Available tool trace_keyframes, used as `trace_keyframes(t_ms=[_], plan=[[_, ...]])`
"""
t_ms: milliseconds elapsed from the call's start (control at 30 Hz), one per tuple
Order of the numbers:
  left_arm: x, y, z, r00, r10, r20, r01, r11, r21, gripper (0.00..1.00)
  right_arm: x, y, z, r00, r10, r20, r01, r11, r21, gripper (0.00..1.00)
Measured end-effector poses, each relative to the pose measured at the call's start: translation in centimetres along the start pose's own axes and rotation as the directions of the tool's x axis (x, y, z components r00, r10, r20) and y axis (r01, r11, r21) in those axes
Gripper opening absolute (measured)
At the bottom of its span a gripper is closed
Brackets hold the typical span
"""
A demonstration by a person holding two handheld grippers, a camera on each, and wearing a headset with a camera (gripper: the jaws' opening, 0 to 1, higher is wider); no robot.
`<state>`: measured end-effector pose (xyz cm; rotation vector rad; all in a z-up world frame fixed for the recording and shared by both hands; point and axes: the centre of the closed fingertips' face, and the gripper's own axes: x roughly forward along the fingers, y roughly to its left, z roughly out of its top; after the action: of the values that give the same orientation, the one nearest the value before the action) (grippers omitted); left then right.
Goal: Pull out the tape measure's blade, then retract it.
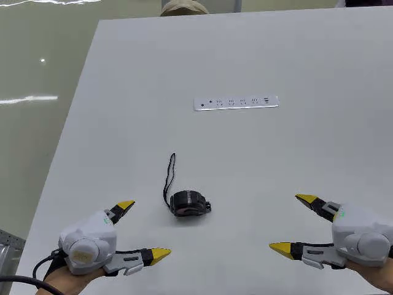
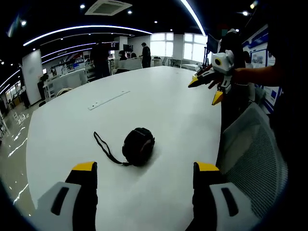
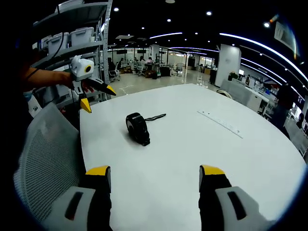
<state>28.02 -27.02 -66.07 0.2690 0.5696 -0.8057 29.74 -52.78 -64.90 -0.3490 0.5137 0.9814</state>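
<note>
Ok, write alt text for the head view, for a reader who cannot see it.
A black tape measure, no blade pulled out, lies on a white table between the open left gripper and the open right gripper, and neither touches it. Its wrist strap trails away from the person, and a white power strip lies farther back.

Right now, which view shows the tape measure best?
The right gripper view: the tape measure lies near, side-on, its strap clear. The left gripper view shows a dark rounded shape; the head view shows it small, from above.
</note>
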Motion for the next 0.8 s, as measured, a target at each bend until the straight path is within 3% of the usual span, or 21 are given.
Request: trace_keyframes(t_ms=[467, 800], plan=[[2.0, 0.6, 0.3, 0.9983, -0.052, -0.028, 0.054, 0.996, 0.068, 0.71, 1.9, -0.2, 0.7, 0.9975, 0.068, -0.019, -0.069, 0.995, -0.07, 0.67], [3.5, 1.0, 0.2, 0.9948, -0.085, -0.057, 0.092, 0.987, 0.135, 0.63, 3.4, -0.2, 0.9, 0.9923, 0.117, -0.042, -0.121, 0.986, -0.114, 0.62]])
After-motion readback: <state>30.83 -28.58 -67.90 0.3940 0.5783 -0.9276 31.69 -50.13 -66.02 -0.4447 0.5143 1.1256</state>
